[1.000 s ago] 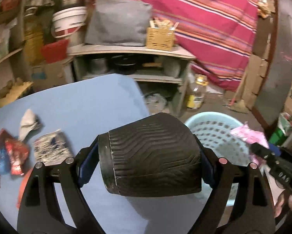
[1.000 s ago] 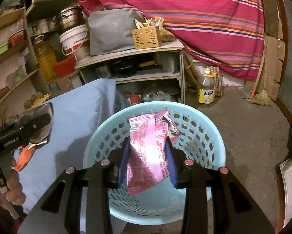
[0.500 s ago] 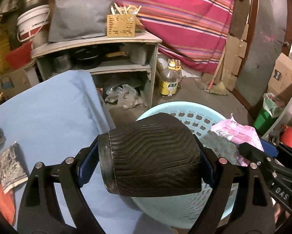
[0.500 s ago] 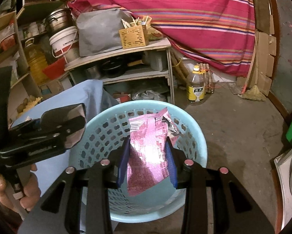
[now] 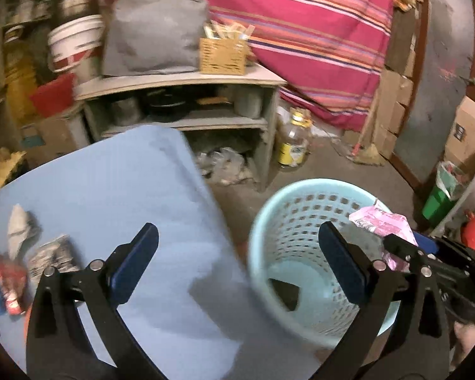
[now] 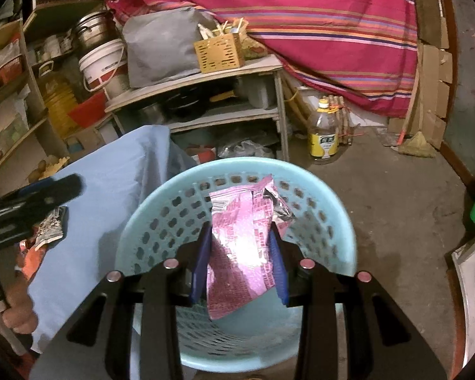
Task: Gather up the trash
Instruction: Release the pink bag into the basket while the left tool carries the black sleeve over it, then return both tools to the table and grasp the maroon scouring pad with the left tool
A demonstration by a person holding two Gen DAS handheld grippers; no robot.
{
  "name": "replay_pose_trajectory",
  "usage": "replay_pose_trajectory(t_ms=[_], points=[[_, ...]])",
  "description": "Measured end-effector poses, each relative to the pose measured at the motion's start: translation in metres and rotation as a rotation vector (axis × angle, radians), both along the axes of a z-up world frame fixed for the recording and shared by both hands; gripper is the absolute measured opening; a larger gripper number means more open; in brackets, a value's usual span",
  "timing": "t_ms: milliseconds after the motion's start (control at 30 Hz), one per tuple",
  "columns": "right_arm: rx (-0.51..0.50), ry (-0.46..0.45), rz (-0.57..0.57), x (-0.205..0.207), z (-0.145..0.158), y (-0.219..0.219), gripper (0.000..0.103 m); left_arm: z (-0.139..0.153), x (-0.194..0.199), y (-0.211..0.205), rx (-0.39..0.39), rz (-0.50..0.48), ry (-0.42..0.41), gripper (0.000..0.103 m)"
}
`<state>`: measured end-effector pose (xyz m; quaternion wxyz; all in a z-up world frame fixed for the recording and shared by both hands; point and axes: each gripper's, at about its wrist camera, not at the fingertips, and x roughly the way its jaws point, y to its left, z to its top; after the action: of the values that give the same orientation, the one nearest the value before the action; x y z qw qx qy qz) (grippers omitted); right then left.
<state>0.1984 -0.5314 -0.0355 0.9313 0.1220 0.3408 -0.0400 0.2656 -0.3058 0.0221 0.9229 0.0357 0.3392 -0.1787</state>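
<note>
My left gripper (image 5: pixel 237 231) hangs between the blue-clothed table (image 5: pixel 110 190) and the pale blue basket (image 5: pixel 300 190). Its jaws are opening wide and nothing is between them. A dark object (image 5: pixel 285 294) lies at the bottom of the basket. My right gripper (image 6: pixel 240 231) is shut on a pink foil wrapper (image 6: pixel 240 253) and holds it above the basket's mouth (image 6: pixel 332 209). On the table's left lie a crumpled white paper (image 5: pixel 18 224), a black-and-white wrapper (image 5: pixel 53 253) and a red wrapper (image 5: pixel 6 285).
A grey shelf unit (image 5: pixel 180 79) with pots and a wicker box stands behind the table. A yellow-labelled bottle (image 5: pixel 292 145) stands on the concrete floor near the basket. A green bin (image 5: pixel 440 202) and cardboard boxes are at the right. A hand (image 6: pixel 18 310) grips the left tool.
The black ribbed cup that sat between my left jaws is gone from them, and the jaws have spread wide. The left view has swung back toward the table. The right gripper keeps its wrapper.
</note>
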Motion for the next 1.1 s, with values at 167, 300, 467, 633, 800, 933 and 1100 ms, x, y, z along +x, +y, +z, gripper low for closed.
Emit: replay_pose_trajectory(t_ms=[167, 300, 467, 633, 800, 933, 1100], points=[[0.002, 0.042, -0.001, 0.019, -0.008, 0.016, 0.044, 0.012, -0.014, 0.056, -0.004, 0.088, -0.025, 0.098], [0.031, 0.080, -0.066, 0.032, -0.014, 0.017, 0.083, 0.016, -0.025, 0.102, 0.010, 0.156, -0.039, 0.098], [0.035, 0.119, -0.131, 0.038, -0.012, 0.019, 0.086, 0.021, -0.032, 0.156, 0.003, 0.227, -0.051, 0.098], [-0.015, 0.103, -0.155, 0.034, 0.004, 0.037, 0.088, 0.020, -0.037, 0.205, -0.015, 0.290, -0.049, 0.098], [-0.053, 0.059, -0.131, 0.027, 0.018, 0.073, 0.088, 0.012, -0.045, 0.254, 0.003, 0.337, -0.060, 0.098], [-0.063, 0.021, -0.110, 0.019, 0.023, 0.112, 0.088, 0.001, -0.050, 0.289, 0.004, 0.371, -0.053, 0.098], [-0.080, -0.016, -0.076, 0.008, 0.020, 0.162, 0.088, -0.015, -0.055, 0.330, 0.005, 0.413, -0.054, 0.098]])
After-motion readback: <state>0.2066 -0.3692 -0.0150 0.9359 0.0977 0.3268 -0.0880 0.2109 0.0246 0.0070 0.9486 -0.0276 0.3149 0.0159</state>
